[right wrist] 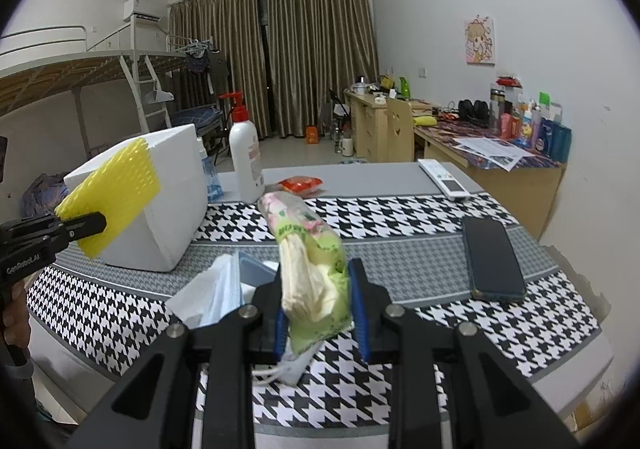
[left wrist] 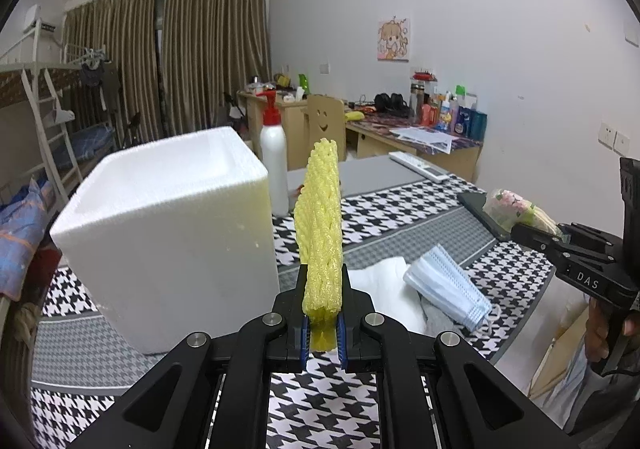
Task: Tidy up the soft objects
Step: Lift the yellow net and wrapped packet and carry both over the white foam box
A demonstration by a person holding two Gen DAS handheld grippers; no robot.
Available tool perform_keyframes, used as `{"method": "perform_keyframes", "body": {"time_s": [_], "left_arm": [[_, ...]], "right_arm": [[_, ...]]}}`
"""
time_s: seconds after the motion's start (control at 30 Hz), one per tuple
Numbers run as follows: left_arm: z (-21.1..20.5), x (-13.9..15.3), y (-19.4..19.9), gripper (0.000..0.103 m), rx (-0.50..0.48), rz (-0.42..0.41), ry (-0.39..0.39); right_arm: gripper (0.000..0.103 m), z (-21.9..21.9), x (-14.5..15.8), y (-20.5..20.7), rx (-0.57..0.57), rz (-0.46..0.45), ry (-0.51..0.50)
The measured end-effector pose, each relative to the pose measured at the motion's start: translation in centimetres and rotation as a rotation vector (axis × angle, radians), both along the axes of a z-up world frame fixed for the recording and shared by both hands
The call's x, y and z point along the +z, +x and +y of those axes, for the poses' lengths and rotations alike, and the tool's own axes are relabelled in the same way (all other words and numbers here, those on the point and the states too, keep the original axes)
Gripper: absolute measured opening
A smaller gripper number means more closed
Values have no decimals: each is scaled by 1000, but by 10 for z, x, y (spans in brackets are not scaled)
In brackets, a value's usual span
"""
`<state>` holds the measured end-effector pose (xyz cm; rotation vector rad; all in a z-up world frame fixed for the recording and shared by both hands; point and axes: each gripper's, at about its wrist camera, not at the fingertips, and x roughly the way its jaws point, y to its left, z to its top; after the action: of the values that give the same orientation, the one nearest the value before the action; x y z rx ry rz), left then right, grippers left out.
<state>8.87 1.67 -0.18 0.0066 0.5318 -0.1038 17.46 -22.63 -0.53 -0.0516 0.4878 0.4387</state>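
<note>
My left gripper [left wrist: 322,281] is shut on a yellow foam net sleeve [left wrist: 322,225] and holds it above the table, just right of a white foam box [left wrist: 168,233]. The sleeve [right wrist: 114,191] and the box [right wrist: 172,201] also show at the left of the right wrist view. My right gripper [right wrist: 316,289] is shut on a floral tissue pack [right wrist: 310,261], lifted above the table; the pack [left wrist: 516,209] also shows at the right of the left wrist view. A stack of blue face masks [left wrist: 448,285], a white tissue [left wrist: 384,281] and a grey cloth [left wrist: 438,319] lie on the houndstooth cloth [left wrist: 400,209].
A white pump bottle with a red top [right wrist: 245,157] stands behind the box, with a small spray bottle [right wrist: 210,177] beside it. A red packet [right wrist: 301,184], a white remote [right wrist: 444,179] and a dark phone [right wrist: 494,259] lie on the table. A cluttered desk [right wrist: 480,145] lines the right wall.
</note>
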Motion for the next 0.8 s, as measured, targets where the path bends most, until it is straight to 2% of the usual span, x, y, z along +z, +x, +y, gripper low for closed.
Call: {"method": "perform_keyframes", "body": {"time_s": [0.3,0.8], "left_arm": [[-1,19,3,11,1,-53,9],[5,41,16,11,16,-94,27]], "right_arm": [[31,15,15,4,34,-28,37],[31,32,35,8,77,-76,71]]}}
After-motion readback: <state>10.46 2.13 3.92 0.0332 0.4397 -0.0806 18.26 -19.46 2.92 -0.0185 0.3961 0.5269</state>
